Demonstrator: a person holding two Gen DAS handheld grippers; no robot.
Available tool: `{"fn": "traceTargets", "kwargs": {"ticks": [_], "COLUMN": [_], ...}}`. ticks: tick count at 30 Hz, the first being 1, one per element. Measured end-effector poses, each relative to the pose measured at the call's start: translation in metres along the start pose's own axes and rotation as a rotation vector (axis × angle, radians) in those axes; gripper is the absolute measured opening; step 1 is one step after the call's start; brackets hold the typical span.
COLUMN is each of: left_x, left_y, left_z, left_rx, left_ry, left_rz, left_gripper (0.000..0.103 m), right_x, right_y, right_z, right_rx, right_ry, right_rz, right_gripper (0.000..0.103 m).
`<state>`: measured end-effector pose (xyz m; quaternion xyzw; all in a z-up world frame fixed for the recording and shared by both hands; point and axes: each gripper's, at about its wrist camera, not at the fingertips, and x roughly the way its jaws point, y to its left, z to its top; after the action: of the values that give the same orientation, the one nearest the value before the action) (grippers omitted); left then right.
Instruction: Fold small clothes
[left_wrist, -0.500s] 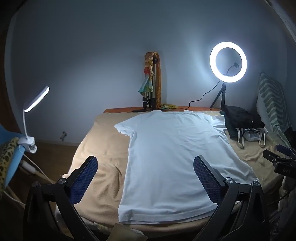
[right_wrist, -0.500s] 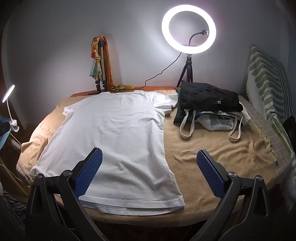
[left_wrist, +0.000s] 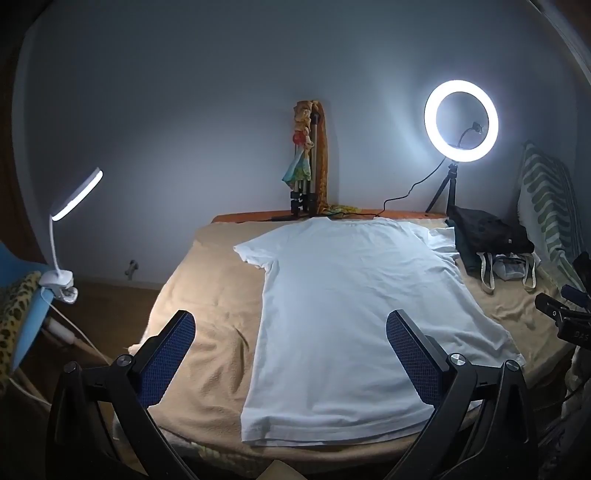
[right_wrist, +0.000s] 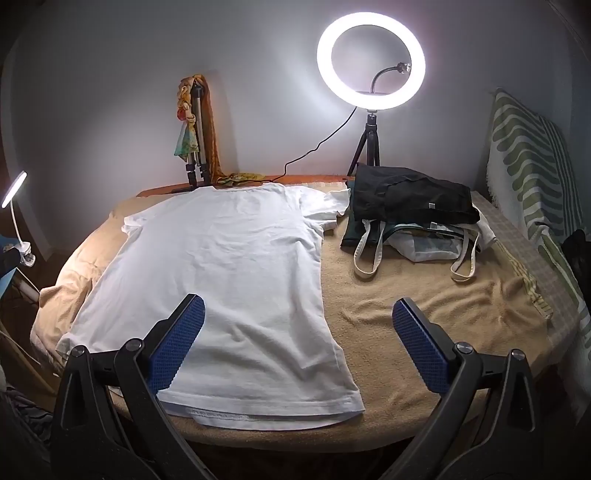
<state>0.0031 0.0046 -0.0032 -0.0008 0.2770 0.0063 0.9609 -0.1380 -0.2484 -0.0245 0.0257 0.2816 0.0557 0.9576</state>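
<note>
A white T-shirt (left_wrist: 351, 314) (right_wrist: 229, 277) lies spread flat on a tan blanket, its hem toward me and its collar toward the far wall. My left gripper (left_wrist: 291, 354) hovers open above the shirt's lower left part and the blanket beside it, with nothing between its blue pads (left_wrist: 168, 360). My right gripper (right_wrist: 295, 343) stands open above the shirt's lower right corner, empty as well. Neither gripper touches the cloth.
The tan blanket (right_wrist: 424, 295) covers the bed. A black garment on a canvas tote bag (right_wrist: 413, 218) lies at the right of the shirt. A ring light (right_wrist: 371, 61) and a draped tripod (right_wrist: 195, 133) stand by the wall. A clip lamp (left_wrist: 70, 206) is at the left, a striped pillow (right_wrist: 532, 162) at the right.
</note>
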Motion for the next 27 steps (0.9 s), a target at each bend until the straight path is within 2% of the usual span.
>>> {"fn": "traceTargets", "kwargs": {"ticks": [27], "left_x": [0.0006], "left_y": [0.0007], "left_z": [-0.0026], "left_rx": [-0.012], "left_ry": [0.000], "left_rz": [0.002], "left_gripper": [0.103], "right_x": [0.0000], "right_y": [-0.0031], "right_z": [0.0004], "right_rx": [-0.003], "right_ry": [-0.007], "right_rz": [-0.006], "right_gripper": [0.103]}}
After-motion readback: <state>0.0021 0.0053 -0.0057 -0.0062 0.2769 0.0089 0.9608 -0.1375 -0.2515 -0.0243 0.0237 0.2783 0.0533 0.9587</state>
